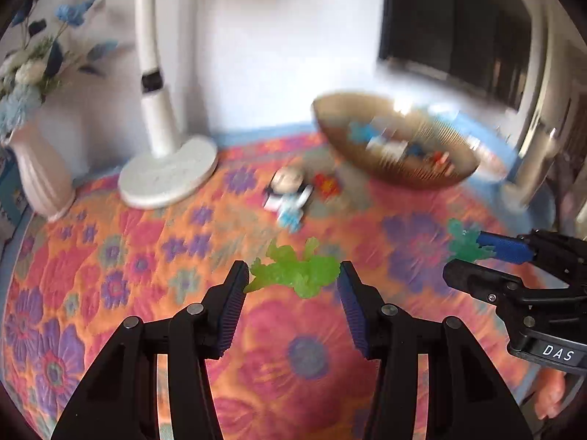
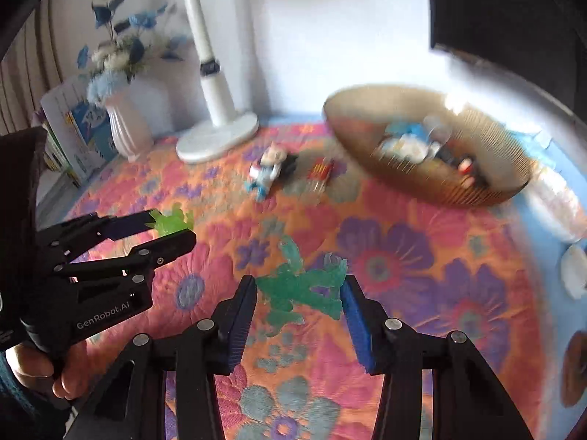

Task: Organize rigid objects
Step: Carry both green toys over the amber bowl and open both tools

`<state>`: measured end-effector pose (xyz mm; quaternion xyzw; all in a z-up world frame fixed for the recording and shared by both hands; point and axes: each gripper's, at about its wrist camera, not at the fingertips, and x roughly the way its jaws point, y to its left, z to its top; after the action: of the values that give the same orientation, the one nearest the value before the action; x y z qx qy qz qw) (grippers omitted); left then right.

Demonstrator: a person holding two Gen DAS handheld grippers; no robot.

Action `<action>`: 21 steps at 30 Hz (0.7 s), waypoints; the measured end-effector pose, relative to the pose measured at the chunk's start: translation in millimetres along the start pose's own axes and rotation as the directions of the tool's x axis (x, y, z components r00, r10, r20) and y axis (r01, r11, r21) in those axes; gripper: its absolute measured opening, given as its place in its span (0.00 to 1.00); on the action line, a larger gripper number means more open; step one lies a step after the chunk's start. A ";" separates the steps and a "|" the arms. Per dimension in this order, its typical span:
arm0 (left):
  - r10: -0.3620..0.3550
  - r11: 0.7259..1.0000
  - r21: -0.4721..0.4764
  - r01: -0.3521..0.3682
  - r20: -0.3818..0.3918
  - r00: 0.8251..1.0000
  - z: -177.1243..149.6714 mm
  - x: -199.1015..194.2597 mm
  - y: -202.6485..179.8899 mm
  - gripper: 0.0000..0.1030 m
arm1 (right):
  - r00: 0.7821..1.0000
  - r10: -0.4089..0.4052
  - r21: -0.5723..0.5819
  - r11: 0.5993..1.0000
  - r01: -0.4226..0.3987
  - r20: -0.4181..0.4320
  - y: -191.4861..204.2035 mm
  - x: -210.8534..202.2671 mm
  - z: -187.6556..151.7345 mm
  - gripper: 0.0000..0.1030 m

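floral quilt [image 1: 312, 359], white wall [image 1: 256, 36], lamp [image 1: 161, 117]

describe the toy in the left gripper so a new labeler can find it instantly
Start at the gold ribbed bowl at the back of the floral quilt, then come toward the camera. The lime-green translucent figure sits between the left hand-held gripper pads; its neighbour on the right is darker teal-green.

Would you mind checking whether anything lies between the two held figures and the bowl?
Partly: a white-blue toy and a red toy lie between the lime figure and the gold bowl. The teal figure's path looks unobstructed.
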<state>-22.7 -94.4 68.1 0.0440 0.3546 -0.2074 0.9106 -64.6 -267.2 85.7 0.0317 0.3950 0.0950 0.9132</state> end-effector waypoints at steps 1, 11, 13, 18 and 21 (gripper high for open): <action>-0.021 1.000 0.005 0.021 0.024 0.999 13.4 -4.6 -6.1 0.46 | 0.999 -0.009 0.006 1.000 0.009 0.032 -5.8 -10.6 7.9 0.45; -0.164 0.986 0.051 0.161 0.078 0.983 136.5 30.1 -70.8 0.46 | 0.964 -0.225 0.321 0.932 0.170 0.144 -135.4 -48.1 94.1 0.45; -0.176 0.984 0.045 0.174 0.070 0.982 145.3 44.1 -75.7 0.46 | 0.966 -0.235 0.352 0.918 0.184 0.109 -152.9 -35.3 101.7 0.45; -0.163 0.986 0.041 0.161 0.038 0.986 158.4 74.6 -90.1 0.47 | 0.968 -0.240 0.357 0.912 0.200 0.073 -171.2 -5.4 115.3 0.45; -0.124 0.992 0.038 0.122 0.060 0.990 162.3 79.3 -92.1 0.78 | 0.964 -0.257 0.350 0.911 0.219 0.065 -177.2 3.2 120.3 0.59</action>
<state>94.0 -242.6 142.5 0.0311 0.3246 -0.2704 0.9058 51.4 -438.1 142.3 0.1454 0.3554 -0.0887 0.9191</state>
